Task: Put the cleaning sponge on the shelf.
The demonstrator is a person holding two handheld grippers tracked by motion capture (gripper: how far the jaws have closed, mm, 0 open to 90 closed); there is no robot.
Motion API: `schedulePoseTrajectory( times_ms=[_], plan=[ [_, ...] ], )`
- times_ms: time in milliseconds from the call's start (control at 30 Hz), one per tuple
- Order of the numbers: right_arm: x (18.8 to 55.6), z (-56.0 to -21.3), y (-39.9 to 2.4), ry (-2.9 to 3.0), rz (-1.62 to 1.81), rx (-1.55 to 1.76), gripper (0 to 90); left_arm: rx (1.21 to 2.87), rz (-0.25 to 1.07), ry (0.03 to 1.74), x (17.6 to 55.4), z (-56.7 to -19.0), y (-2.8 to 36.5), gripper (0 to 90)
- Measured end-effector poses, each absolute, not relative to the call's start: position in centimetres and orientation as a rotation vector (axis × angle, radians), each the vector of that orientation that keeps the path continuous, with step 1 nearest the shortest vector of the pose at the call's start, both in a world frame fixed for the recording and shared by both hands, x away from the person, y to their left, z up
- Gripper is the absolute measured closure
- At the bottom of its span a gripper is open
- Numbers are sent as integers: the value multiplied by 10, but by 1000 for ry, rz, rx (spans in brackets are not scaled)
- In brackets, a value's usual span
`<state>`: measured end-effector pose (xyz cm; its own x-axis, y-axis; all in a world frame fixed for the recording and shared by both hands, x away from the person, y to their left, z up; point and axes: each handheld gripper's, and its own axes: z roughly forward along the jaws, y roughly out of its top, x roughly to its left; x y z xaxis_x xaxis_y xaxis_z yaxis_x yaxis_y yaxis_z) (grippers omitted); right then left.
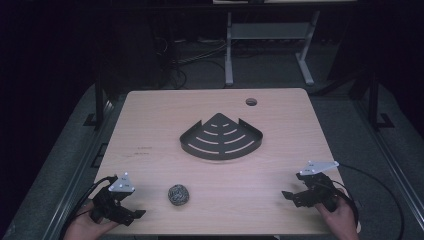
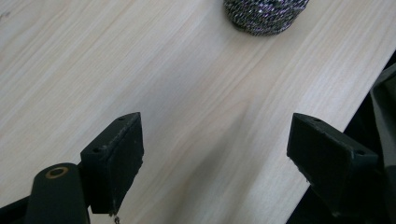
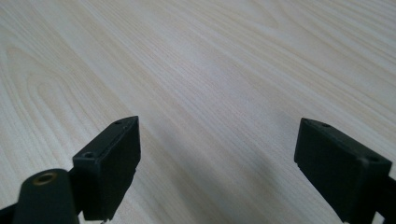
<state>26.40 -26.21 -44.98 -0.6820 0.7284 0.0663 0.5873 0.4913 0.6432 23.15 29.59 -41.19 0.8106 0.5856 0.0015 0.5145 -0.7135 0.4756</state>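
A dark metal corner shelf (image 1: 221,137) with curved slots lies flat in the middle of the wooden table (image 1: 165,120). A round steel-wool scrubber (image 1: 178,194) rests near the front edge, left of centre; its lower part shows in the left gripper view as scrubber (image 2: 265,16). My left gripper (image 1: 136,215) sits at the front left corner, left of the scrubber, open with bare wood between its jaws (image 2: 217,154). My right gripper (image 1: 291,197) rests at the front right, open, nothing between its jaws (image 3: 217,158).
A round cable hole (image 1: 251,102) is in the table's far right area. Beyond the table stand the grey legs of another desk (image 1: 229,55) with cables on the dark floor. The table's front edge (image 2: 345,116) runs close beside my left gripper.
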Motion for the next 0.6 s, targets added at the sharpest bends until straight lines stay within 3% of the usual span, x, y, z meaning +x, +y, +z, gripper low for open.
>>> schedulePoseTrajectory(
  times_ms=[600],
  plan=[
    [264,-450,-260,2525,965,1123,142,2572,181,743,239,-410,268,181]
  ],
)
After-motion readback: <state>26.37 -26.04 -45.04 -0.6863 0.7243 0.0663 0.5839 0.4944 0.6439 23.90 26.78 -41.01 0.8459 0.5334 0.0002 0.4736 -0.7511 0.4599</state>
